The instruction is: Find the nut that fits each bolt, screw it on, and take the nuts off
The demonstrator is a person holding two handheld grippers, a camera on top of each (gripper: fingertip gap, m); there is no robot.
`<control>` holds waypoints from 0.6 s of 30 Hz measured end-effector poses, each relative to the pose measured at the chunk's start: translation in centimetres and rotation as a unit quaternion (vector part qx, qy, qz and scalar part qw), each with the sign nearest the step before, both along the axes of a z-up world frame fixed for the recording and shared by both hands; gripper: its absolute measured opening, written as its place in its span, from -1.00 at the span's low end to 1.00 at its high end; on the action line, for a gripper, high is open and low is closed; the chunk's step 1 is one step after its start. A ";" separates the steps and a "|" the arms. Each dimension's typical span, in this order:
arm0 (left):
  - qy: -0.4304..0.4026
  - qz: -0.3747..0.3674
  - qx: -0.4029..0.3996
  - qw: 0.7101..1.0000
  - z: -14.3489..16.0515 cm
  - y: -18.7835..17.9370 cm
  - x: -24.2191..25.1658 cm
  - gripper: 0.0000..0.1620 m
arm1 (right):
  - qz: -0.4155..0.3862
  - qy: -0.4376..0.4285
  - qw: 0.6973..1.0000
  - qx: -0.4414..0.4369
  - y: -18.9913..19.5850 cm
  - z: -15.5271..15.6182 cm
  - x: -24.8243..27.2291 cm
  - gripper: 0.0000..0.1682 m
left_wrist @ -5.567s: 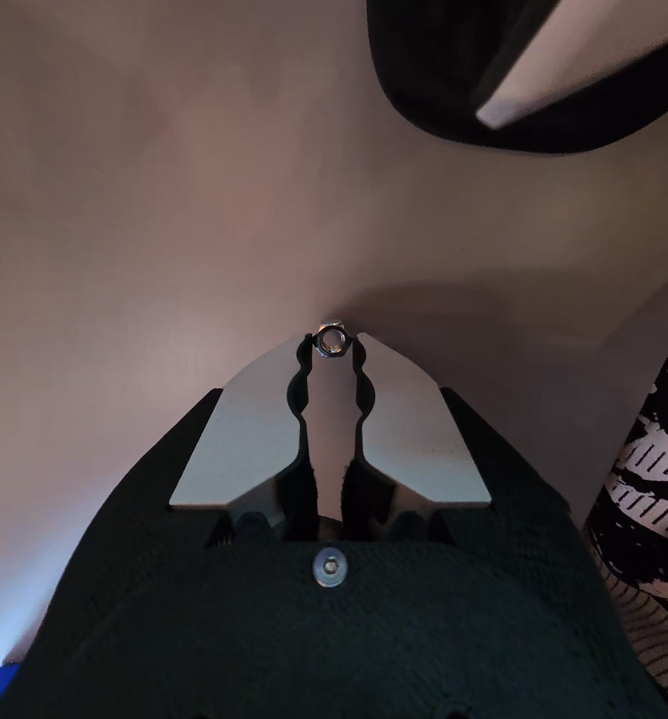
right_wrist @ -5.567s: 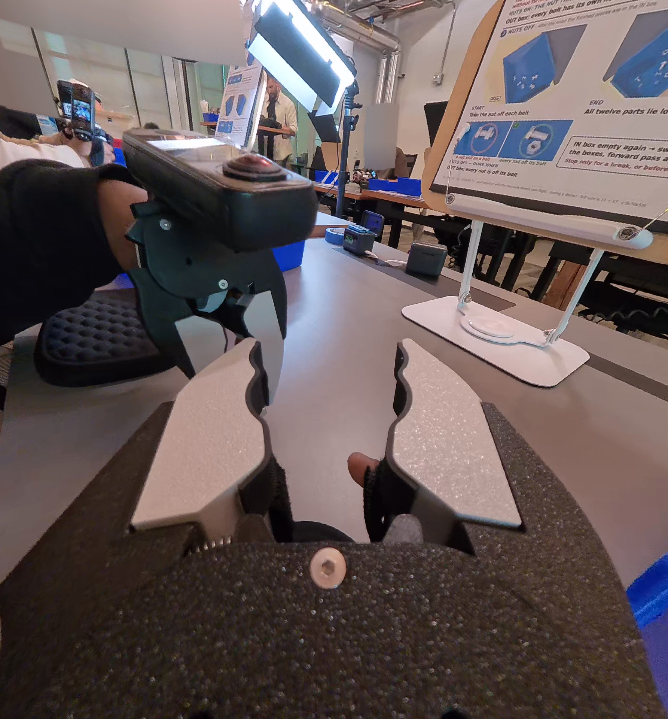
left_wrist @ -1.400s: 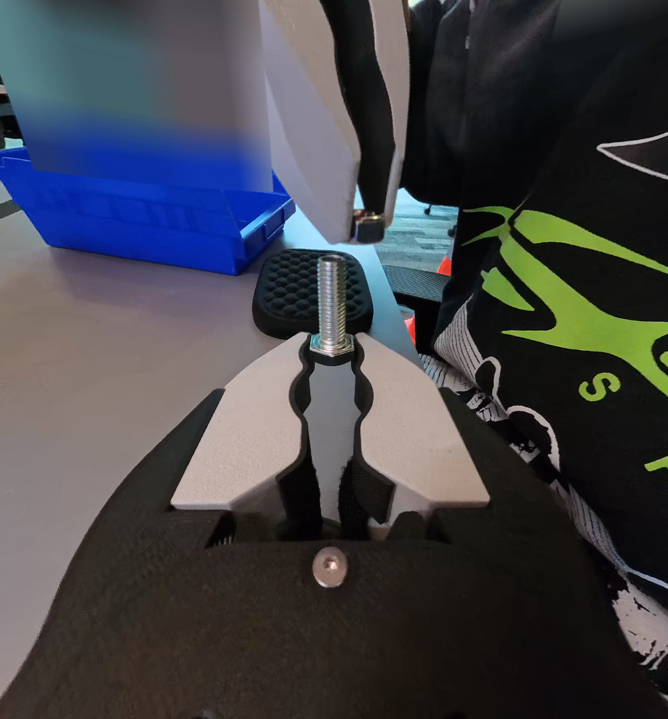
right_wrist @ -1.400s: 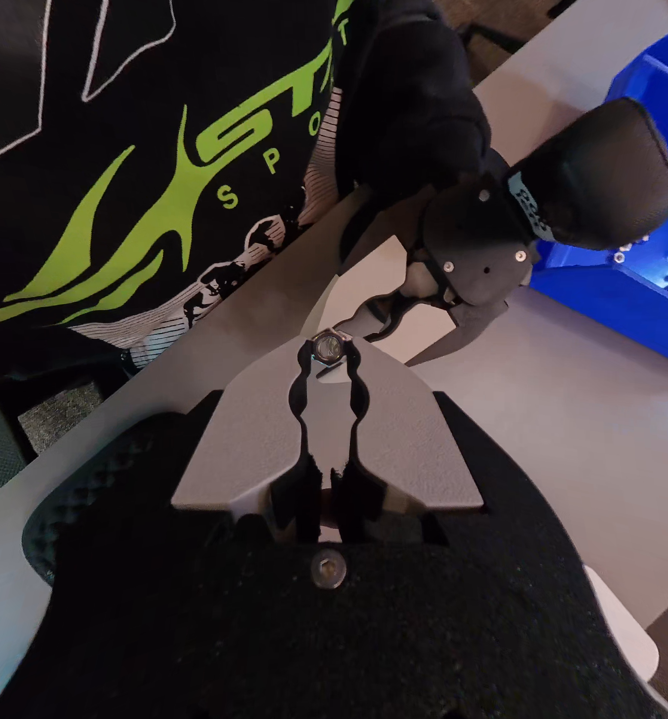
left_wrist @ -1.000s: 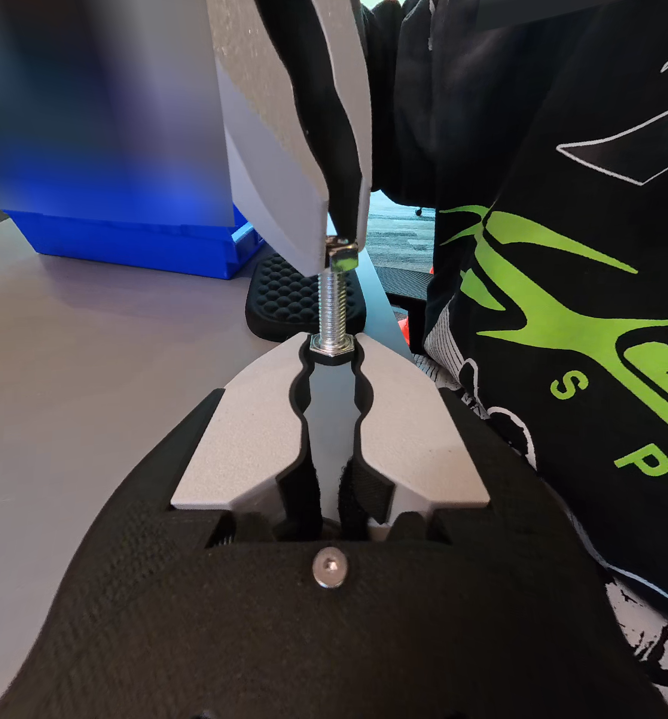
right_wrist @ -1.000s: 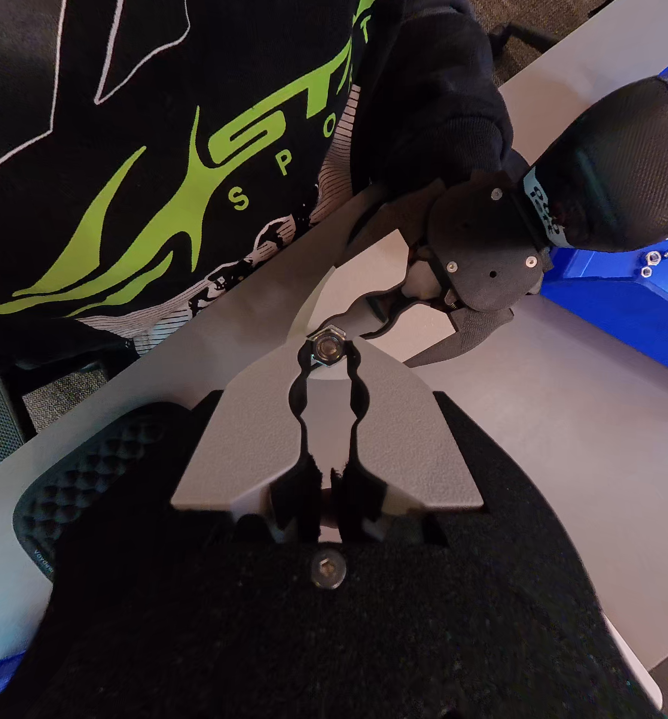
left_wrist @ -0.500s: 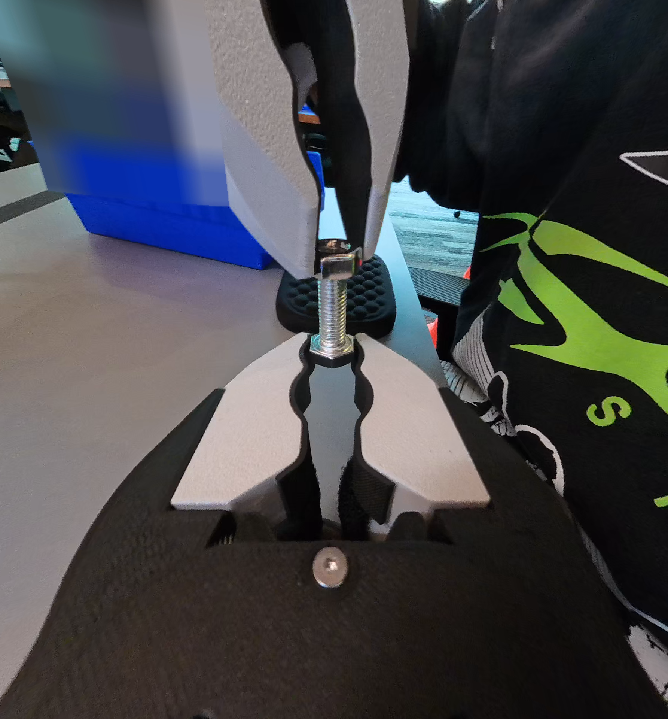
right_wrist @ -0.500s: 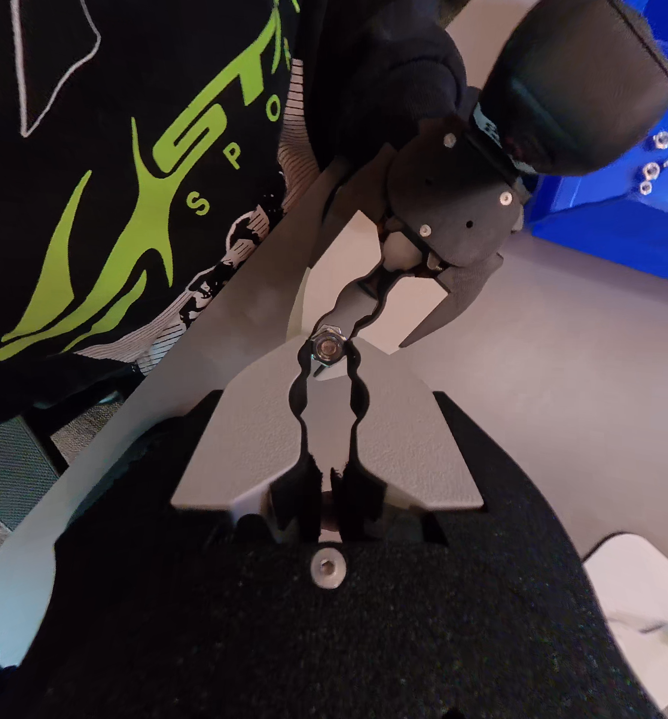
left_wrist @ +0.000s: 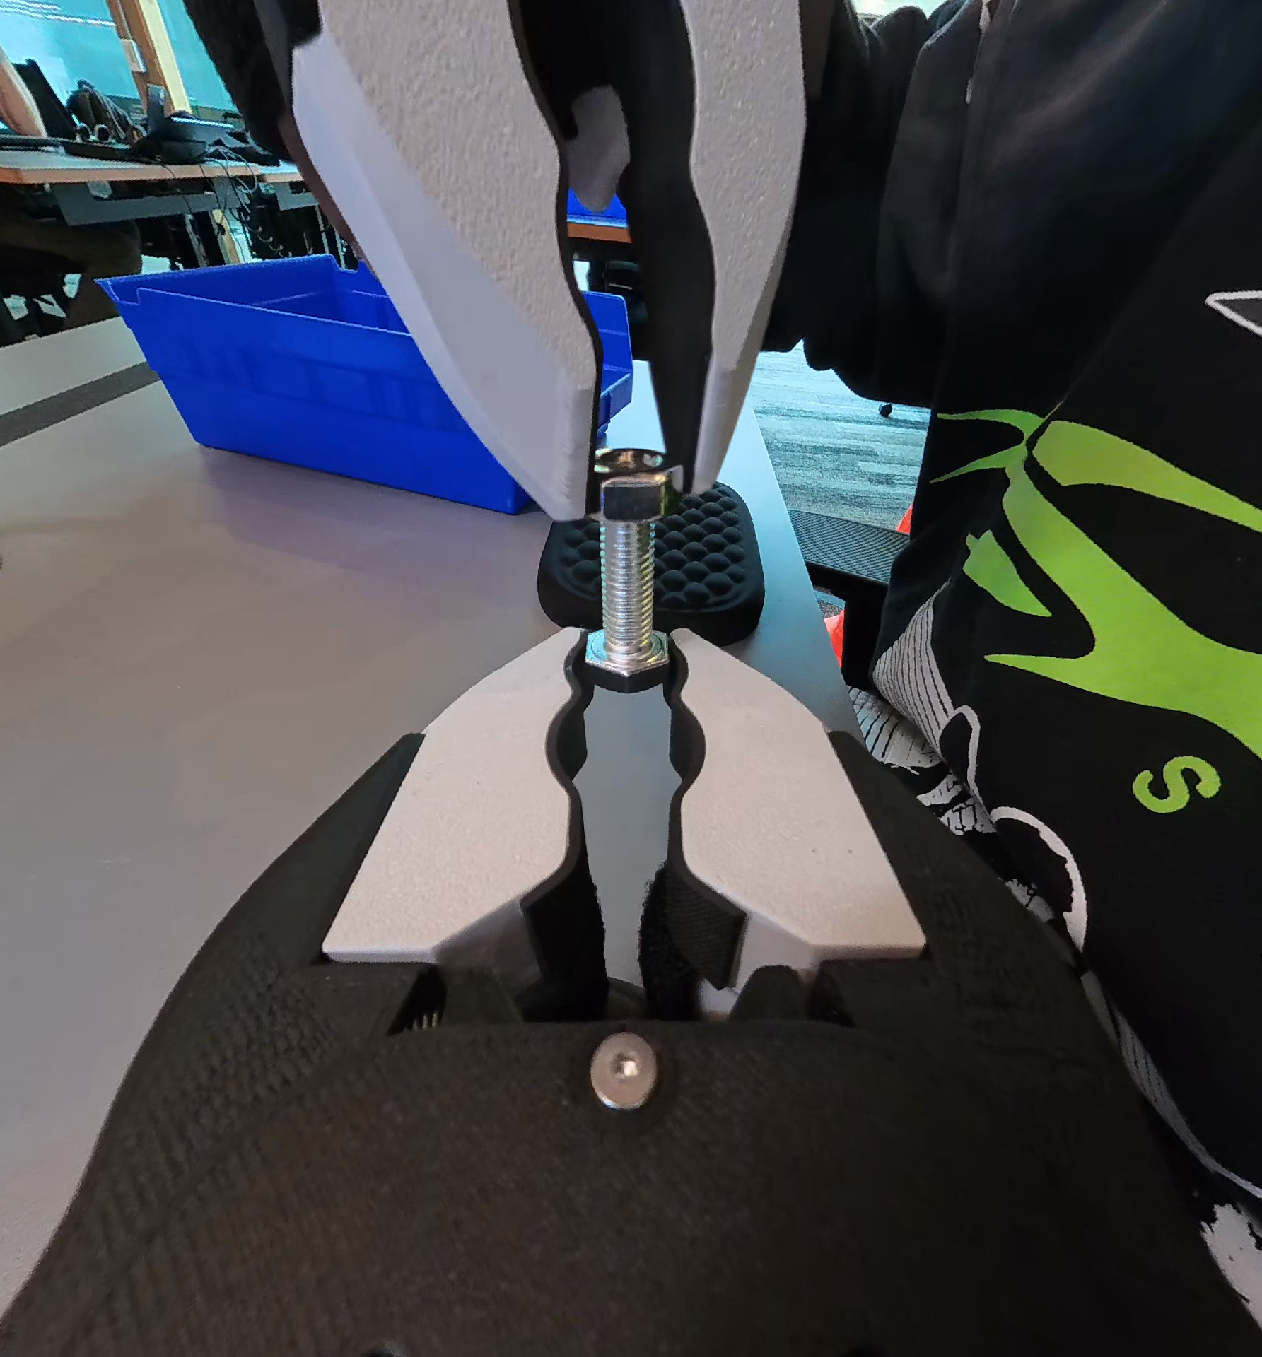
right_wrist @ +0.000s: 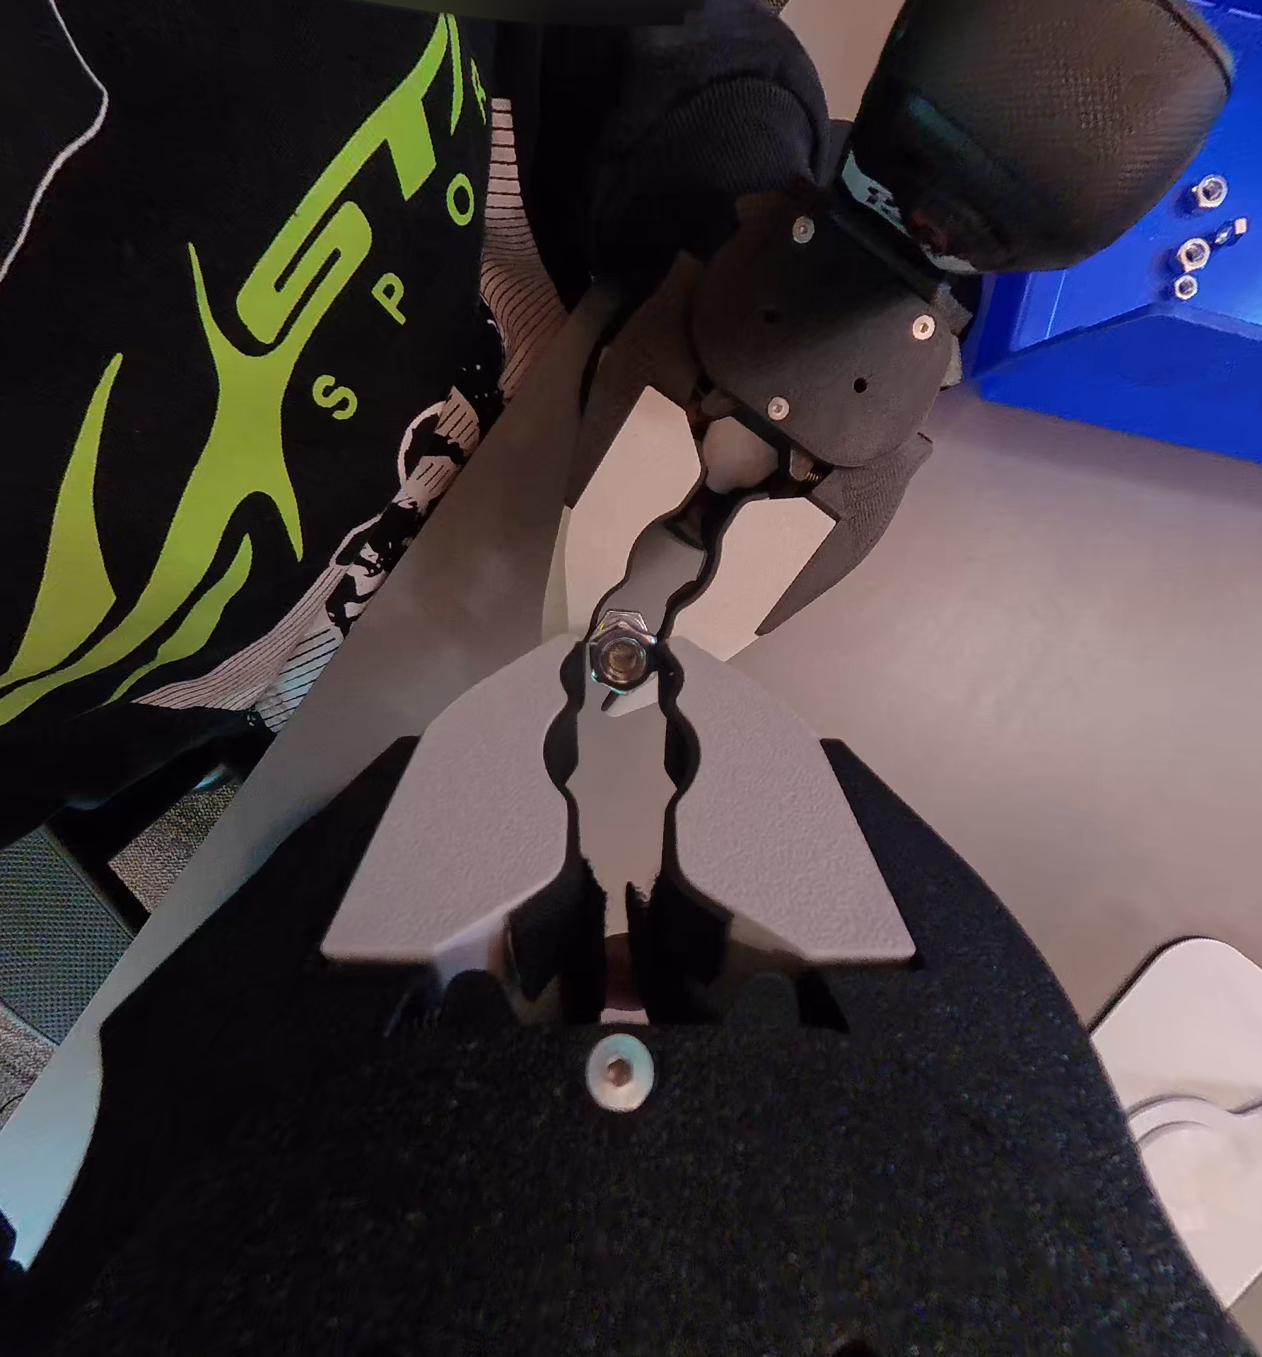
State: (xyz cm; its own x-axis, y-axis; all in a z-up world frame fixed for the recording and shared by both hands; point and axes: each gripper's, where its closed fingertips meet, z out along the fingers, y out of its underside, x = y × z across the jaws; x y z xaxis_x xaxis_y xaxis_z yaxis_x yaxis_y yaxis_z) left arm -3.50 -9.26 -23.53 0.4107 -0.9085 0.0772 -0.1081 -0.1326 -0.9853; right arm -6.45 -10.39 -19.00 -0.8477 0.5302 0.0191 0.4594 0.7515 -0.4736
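At frame centre, the left gripper (left_wrist: 626, 661) is pinching the bolt (left_wrist: 628, 587) by its head, shaft upright. The right gripper (left_wrist: 639, 485), descending from the top, is clamping the nut (left_wrist: 631, 503) onto the shaft's tip above the grey worktop (left_wrist: 172, 624).

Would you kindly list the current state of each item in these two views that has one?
left gripper: shut on the bolt's hex head.
bolt: upright, shank pointing up, head clamped.
nut: sitting on the bolt's tip, gripped.
right gripper: shut on the nut, coming from above.
blue bin: open-topped, resting on the table.
table: bearing bin and black pad.
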 end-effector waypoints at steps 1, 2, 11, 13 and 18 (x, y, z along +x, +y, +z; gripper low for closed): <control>-0.001 0.000 0.000 1.000 0.0 0.0 0.0 -0.78 | 0.000 0.000 1.000 0.000 0.0 0.0 0.0 -0.77; -0.002 0.000 0.000 1.000 0.0 0.0 0.0 -0.78 | 0.000 0.001 1.000 0.000 -0.1 0.0 0.0 -0.77; -0.015 0.015 0.006 1.000 0.4 0.3 -0.3 -0.78 | -0.055 0.047 0.996 -0.052 -0.2 1.0 -0.8 -0.43; -0.023 0.025 0.009 0.999 0.6 0.5 -0.6 -0.78 | -0.100 0.101 0.984 -0.108 0.0 1.6 -1.4 -0.32; -0.032 0.044 0.016 0.998 0.9 0.8 -0.9 -0.78 | -0.213 0.234 0.915 -0.249 1.1 2.3 -1.9 -0.21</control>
State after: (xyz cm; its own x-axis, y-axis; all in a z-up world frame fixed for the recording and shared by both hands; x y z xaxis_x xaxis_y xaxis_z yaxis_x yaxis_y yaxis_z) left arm -4.41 -8.45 -22.64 0.4842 -0.8715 0.0772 -0.0335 -0.1066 -0.9937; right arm -8.37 -9.25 -16.66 -0.5221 0.8529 -0.0065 0.3199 0.1887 -0.9285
